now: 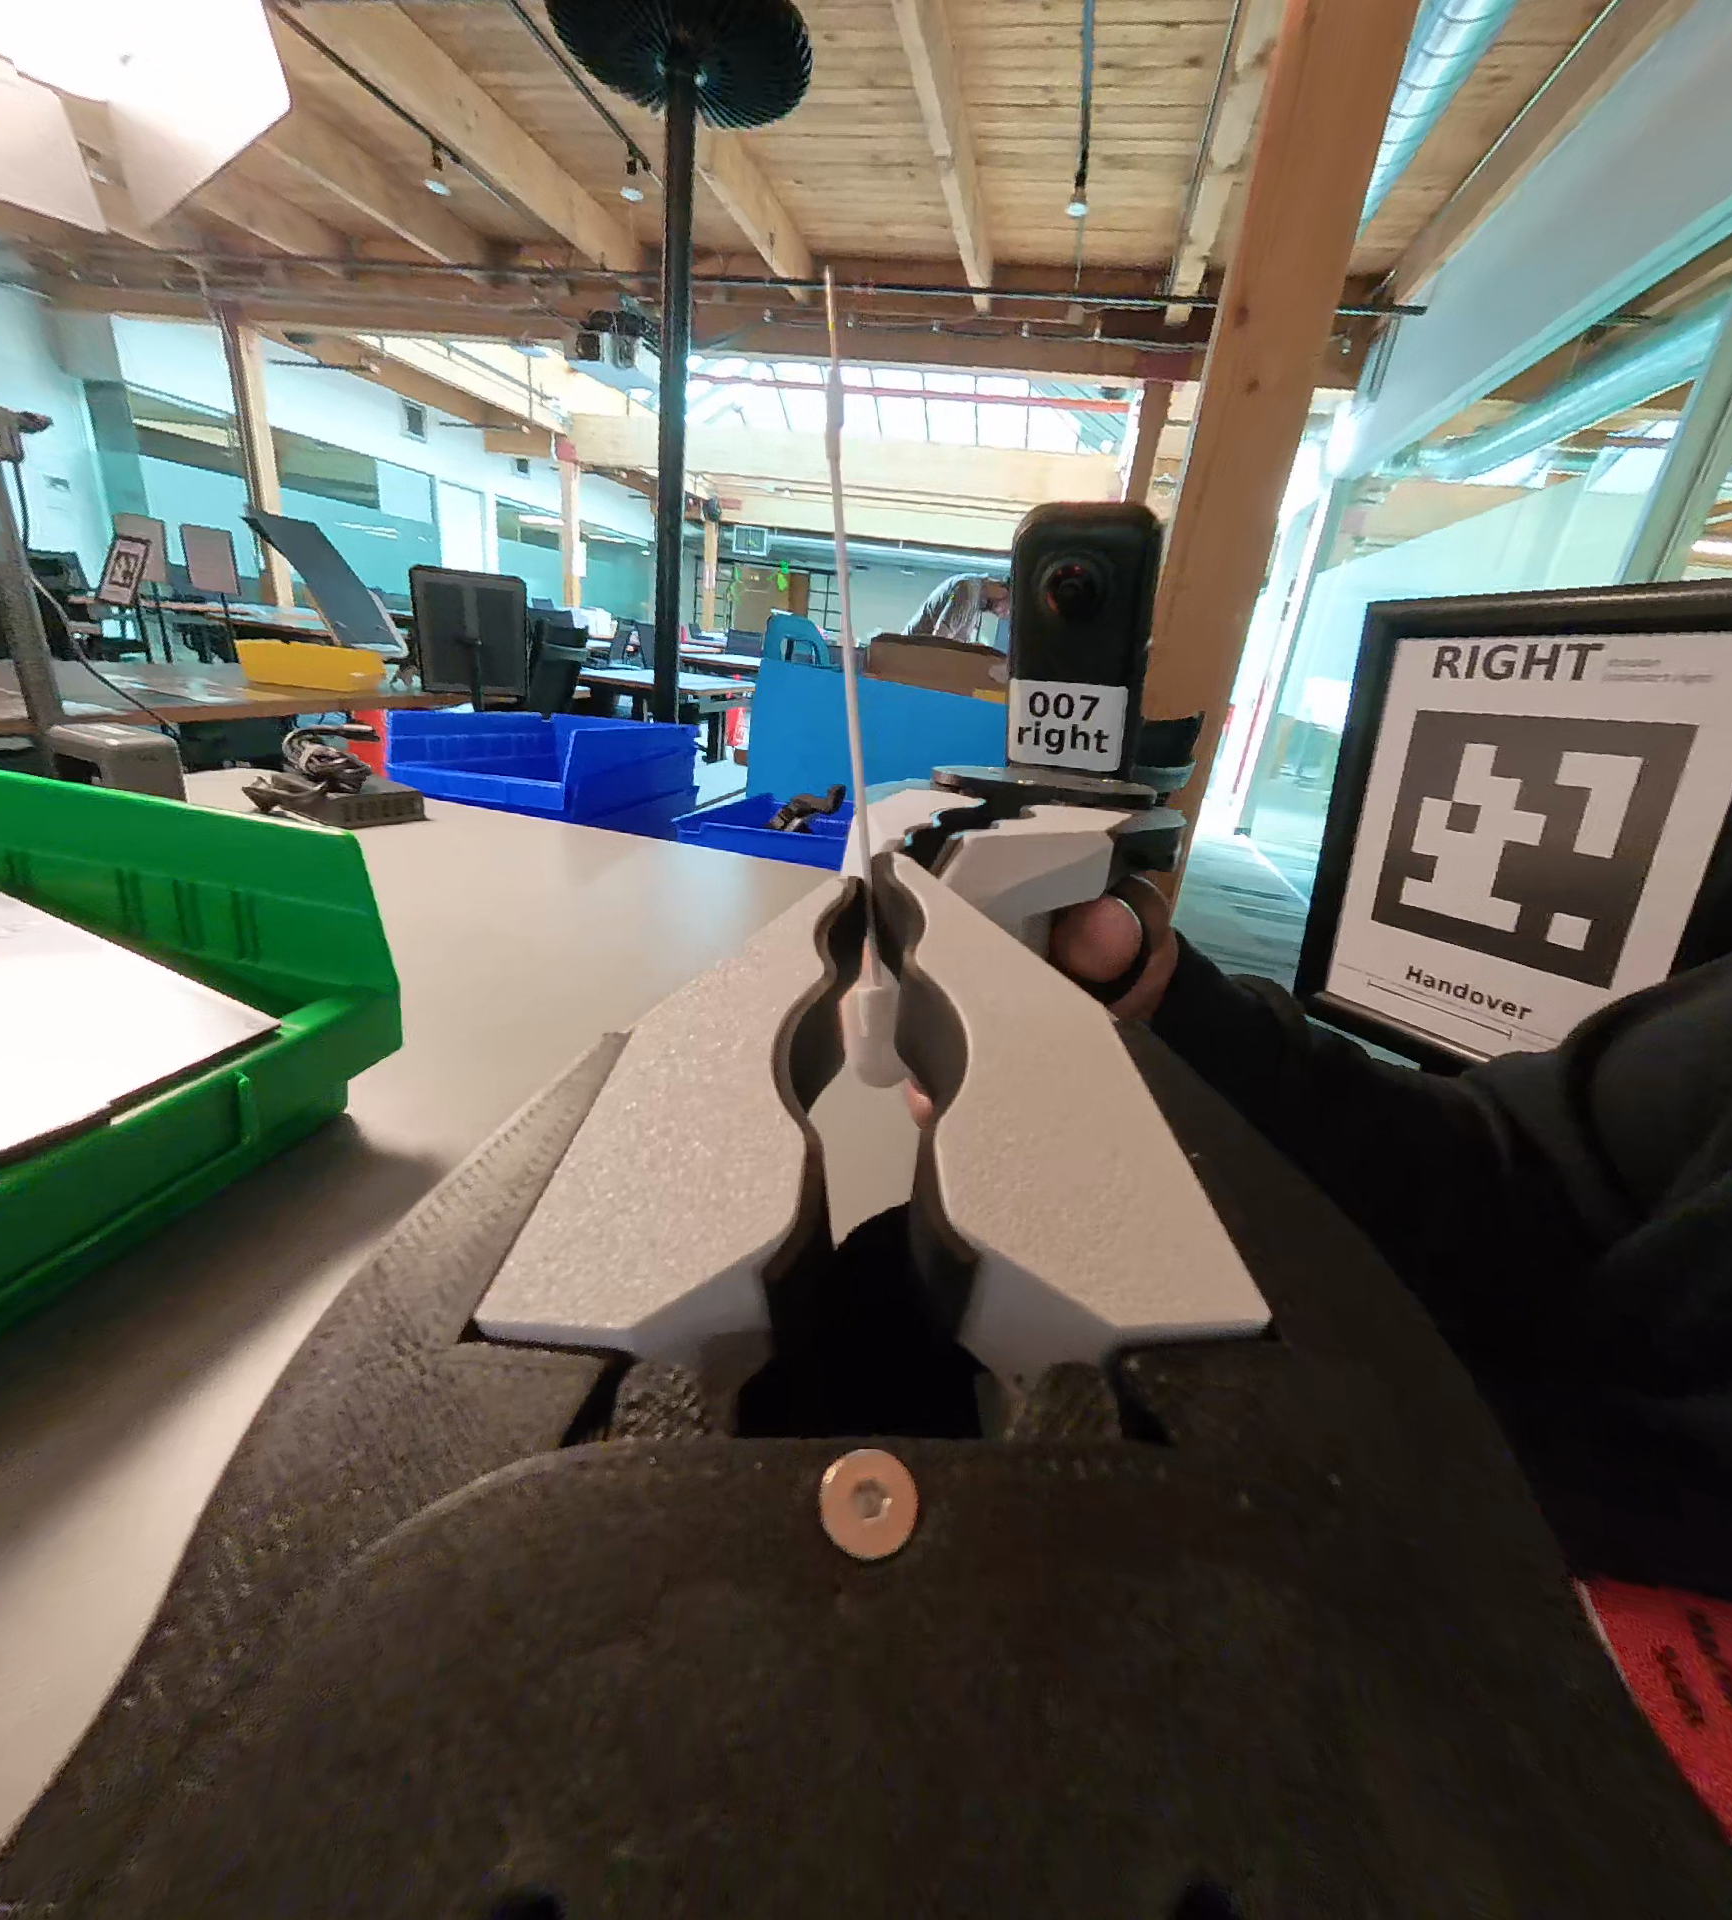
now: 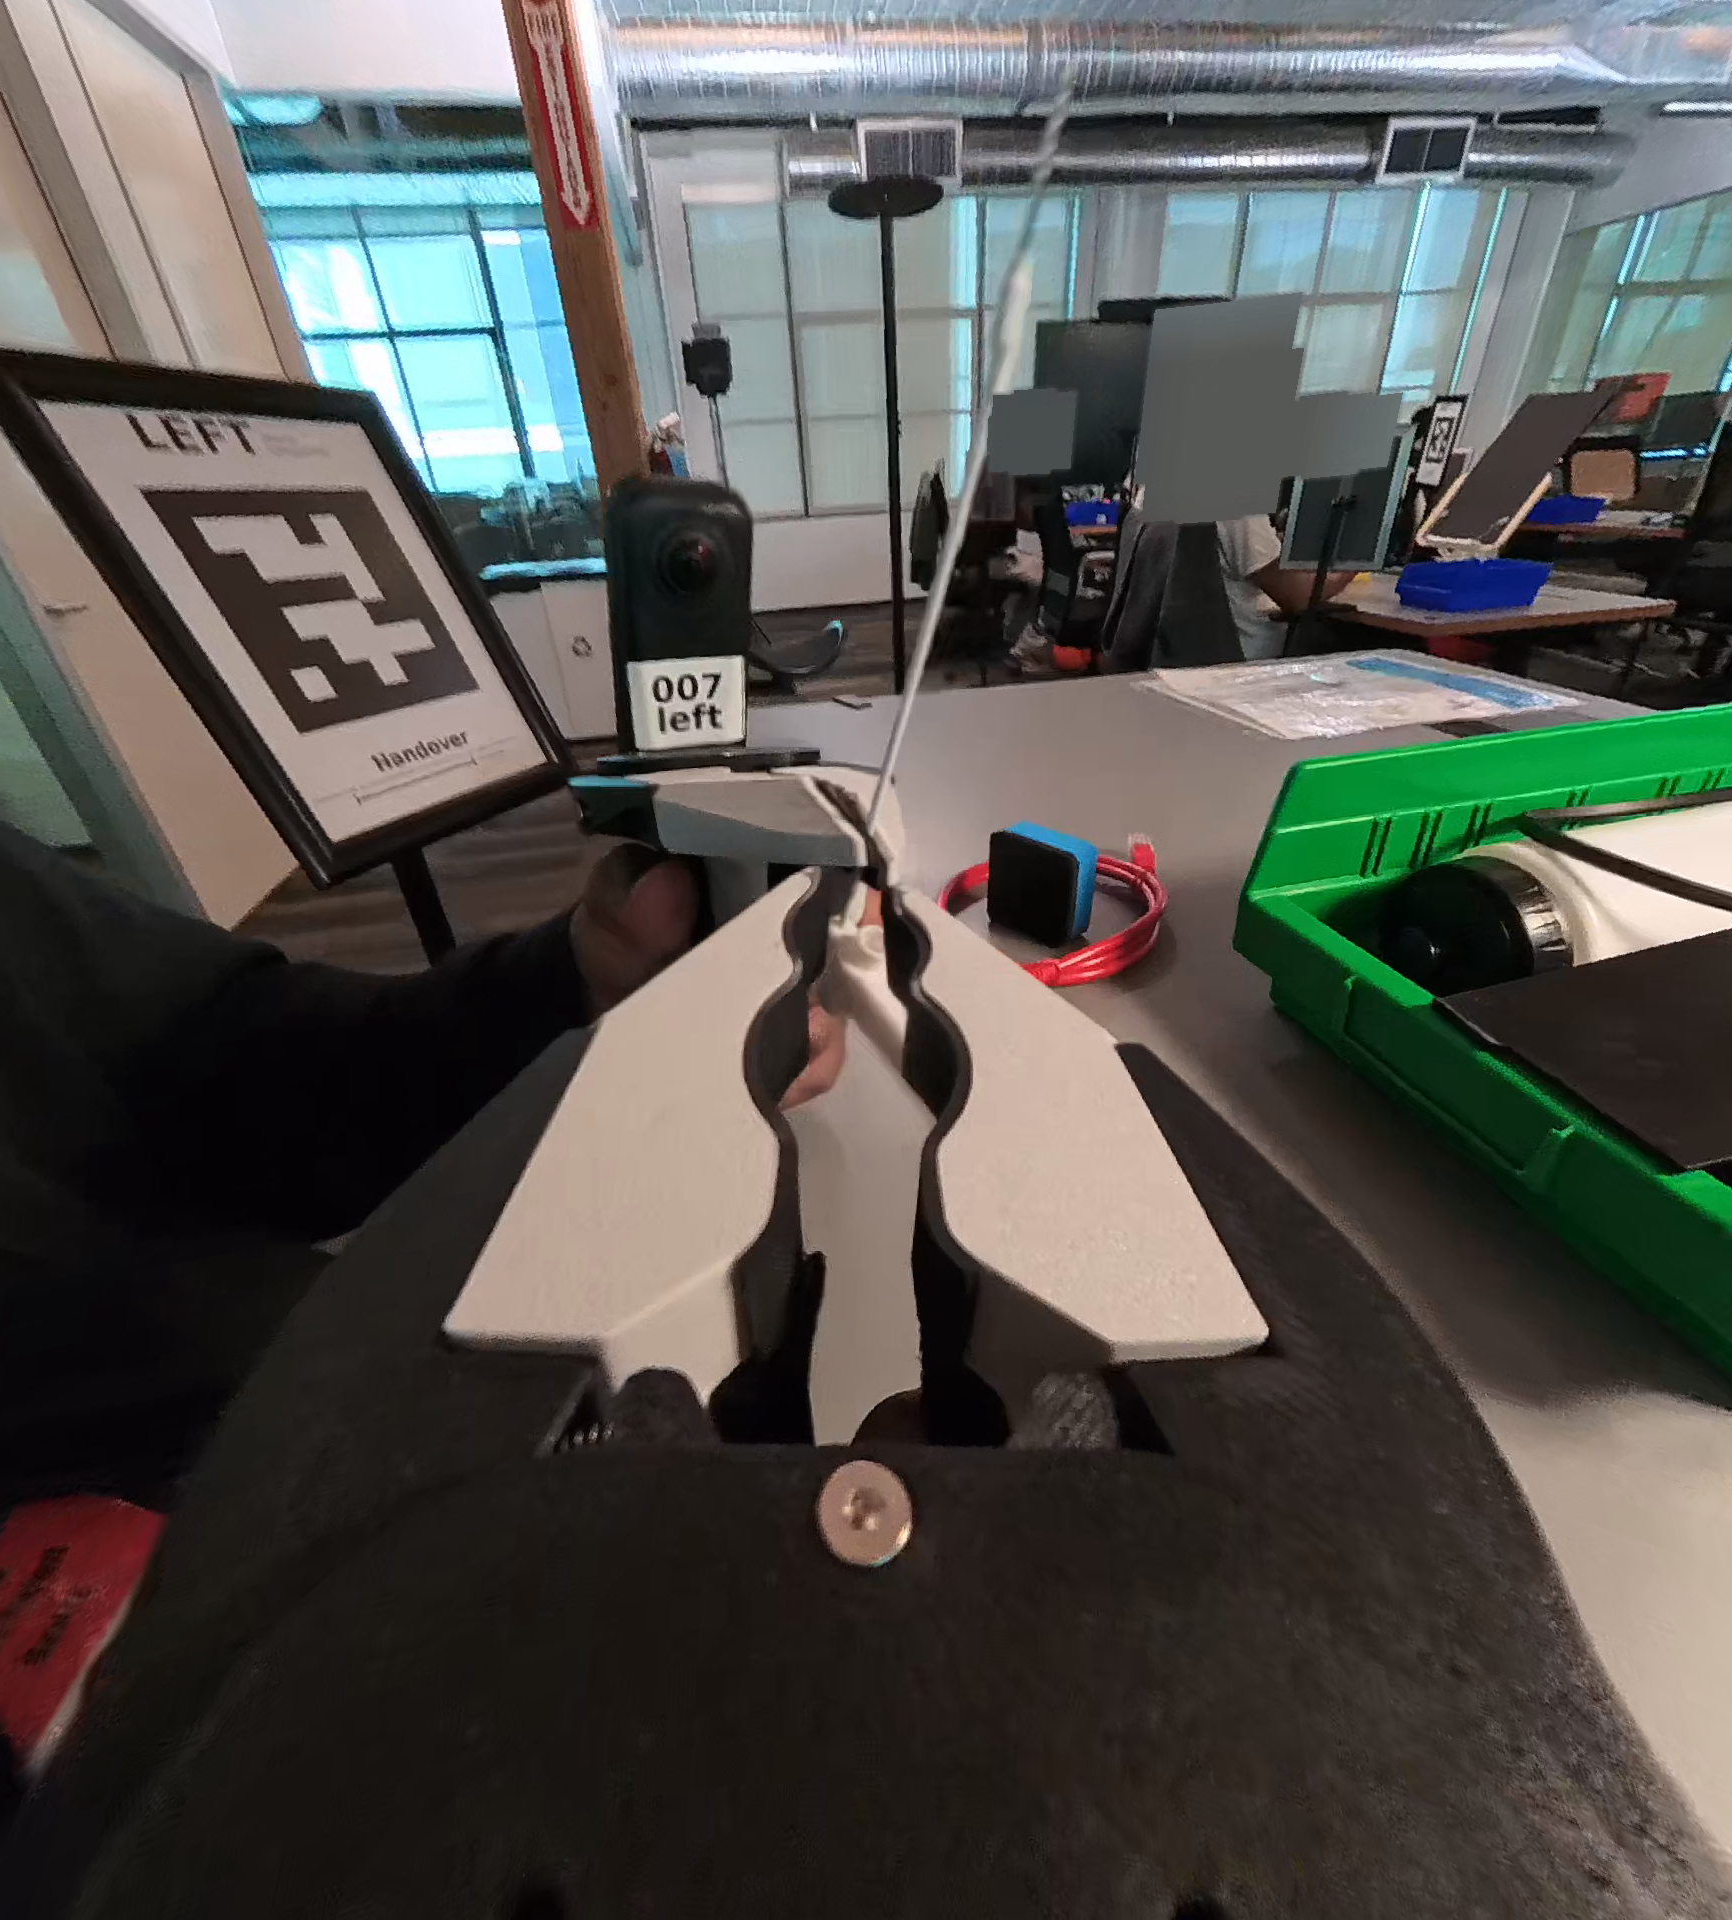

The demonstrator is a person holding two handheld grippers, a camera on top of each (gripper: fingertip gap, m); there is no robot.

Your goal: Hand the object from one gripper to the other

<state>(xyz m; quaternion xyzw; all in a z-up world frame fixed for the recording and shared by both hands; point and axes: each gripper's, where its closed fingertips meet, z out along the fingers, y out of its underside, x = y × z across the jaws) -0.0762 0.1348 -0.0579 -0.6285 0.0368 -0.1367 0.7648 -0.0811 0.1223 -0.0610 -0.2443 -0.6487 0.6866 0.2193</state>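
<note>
The two claws meet tip to tip above the table, and both appear to pinch the same thing: a thin white wand. The left claw is nearly closed, its tips squeezing the wand just above a thicker white end piece that sits in the wavy hollow between the fingers. The right claw is narrow too, its tips at the wand's lower part, though blur makes it hard to say how firmly it grips.

For a clean handover, the taker should probably be fully clamped before the giver loosens. The giver should then open only a little and draw straight back along its fingers, so the wand is not dragged sideways. Which claw gives cannot be told here.

The wand is very slim and long, standing almost upright, leaning slightly, with a fine grey tip high above both claws. It looks light and flexible, likely to whip or pivot if held loosely.
</note>
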